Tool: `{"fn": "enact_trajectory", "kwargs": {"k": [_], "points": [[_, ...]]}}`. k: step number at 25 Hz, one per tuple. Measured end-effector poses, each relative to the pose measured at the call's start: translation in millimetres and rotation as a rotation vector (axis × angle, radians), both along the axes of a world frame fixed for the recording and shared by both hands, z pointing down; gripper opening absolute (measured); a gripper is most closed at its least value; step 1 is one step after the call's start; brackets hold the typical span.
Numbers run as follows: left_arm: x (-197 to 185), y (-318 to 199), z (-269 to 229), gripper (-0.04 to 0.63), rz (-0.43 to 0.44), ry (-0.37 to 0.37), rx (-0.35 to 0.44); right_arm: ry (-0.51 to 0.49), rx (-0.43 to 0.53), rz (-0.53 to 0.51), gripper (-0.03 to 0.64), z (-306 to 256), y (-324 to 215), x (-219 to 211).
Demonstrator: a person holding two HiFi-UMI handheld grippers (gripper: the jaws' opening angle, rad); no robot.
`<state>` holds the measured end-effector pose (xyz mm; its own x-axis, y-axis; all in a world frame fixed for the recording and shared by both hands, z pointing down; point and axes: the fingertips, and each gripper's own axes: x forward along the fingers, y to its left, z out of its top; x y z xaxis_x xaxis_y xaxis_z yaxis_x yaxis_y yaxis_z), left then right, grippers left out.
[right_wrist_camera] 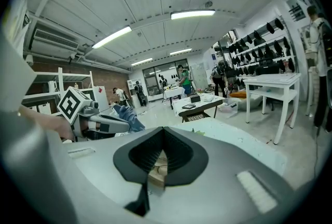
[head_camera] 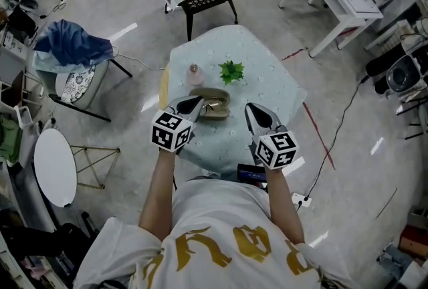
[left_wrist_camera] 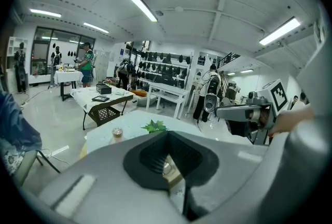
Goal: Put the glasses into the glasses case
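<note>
The left claw (head_camera: 195,103) is closed. Its smooth grey jaws meet along a seam and its black ribbed pads frame only a small diamond-shaped gap. It holds nothing. Its tip sits close against the left end of the glasses case (head_camera: 224,97); I cannot tell if they touch. Beyond this claw's tip stands a small, rounded, pinkish bottle (head_camera: 194,71) with a cap.

Between the two claws, just ahead of their tips, the case lies open on the table (head_camera: 267,80). It is a tan, oval clamshell that looks stiff outside and softly lined inside. The glasses (head_camera: 211,106) seem to rest in its lower half. They show as a thin wire frame with clear lenses that catch a glint, also seen through the gap in each claw's pads.

The main part of the job looks done, since the glasses are already in the case. The lid stands up, so closing it is probably what remains, if that is wanted.

Farther ahead, between the claws and towards the right one, is a small plant (head_camera: 231,71) with spiky bright green leaves, likely plastic. The table's cloth is pale blue with a faint speckled print and hangs loosely over the edges.

The right claw (head_camera: 249,110) is also closed and empty, built the same as the left. It hangs just right of the case and clear of it.
</note>
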<state>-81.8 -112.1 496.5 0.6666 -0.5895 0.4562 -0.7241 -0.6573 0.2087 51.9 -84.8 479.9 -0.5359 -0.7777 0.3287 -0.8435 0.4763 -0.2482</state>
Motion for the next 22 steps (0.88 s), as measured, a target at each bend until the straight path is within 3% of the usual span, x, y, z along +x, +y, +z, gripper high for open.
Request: {"fn": "enact_trajectory", "kwargs": {"k": [22], "points": [[-4.6, -3.6, 3.4, 0.000, -0.002, 0.001, -0.006, -0.001, -0.009, -0.004, 0.025, 2.0, 0.3, -9.1]]}}
